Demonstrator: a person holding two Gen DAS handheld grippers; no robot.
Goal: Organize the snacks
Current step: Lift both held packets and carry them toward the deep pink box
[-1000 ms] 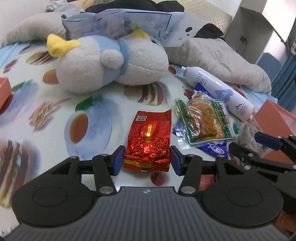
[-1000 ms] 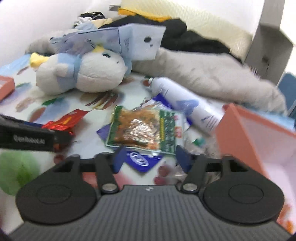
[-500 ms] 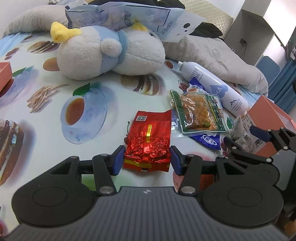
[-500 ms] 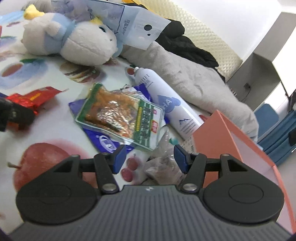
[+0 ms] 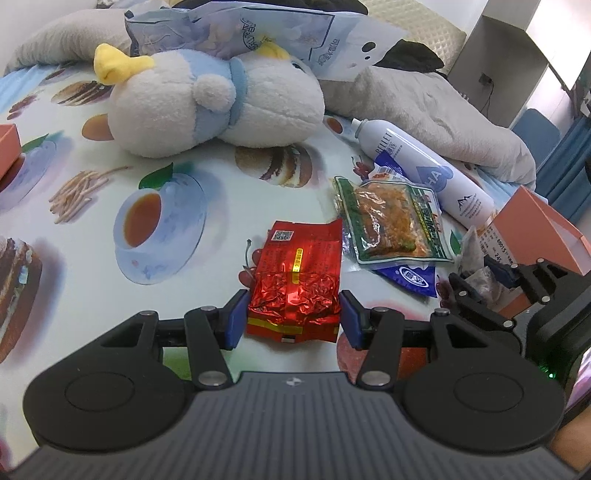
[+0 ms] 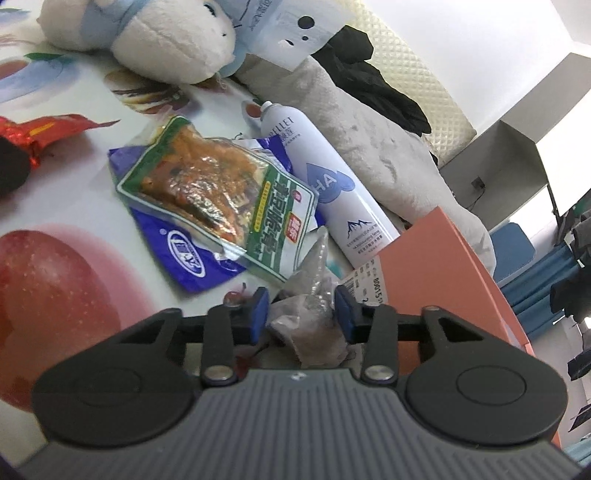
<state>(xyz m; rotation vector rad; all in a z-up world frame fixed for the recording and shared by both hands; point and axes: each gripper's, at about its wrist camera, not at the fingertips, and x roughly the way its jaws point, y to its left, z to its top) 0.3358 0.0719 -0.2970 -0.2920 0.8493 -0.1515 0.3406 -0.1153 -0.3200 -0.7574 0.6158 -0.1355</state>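
Observation:
A red foil snack packet (image 5: 295,284) lies on the printed bed cover, its near end between the fingers of my left gripper (image 5: 293,317), which is open with small gaps either side. A green-edged clear packet of orange snack (image 5: 391,221) lies on a blue packet (image 5: 410,275); both also show in the right wrist view, green (image 6: 221,192) on blue (image 6: 184,254). My right gripper (image 6: 300,312) is open around a crumpled clear bag of greyish snack (image 6: 310,325). An orange box (image 6: 443,266) stands just right of it.
A white and blue plush toy (image 5: 207,107) lies at the back with a pale blue bag (image 5: 258,33) on it. A white spray bottle (image 5: 424,173) lies beside a grey blanket (image 5: 424,99). Another orange box edge (image 5: 7,147) is at far left.
My right gripper moved forward and down to the clear bag by the orange box, now between its fingers. My left gripper stayed around the red packet while its view shifted slightly.

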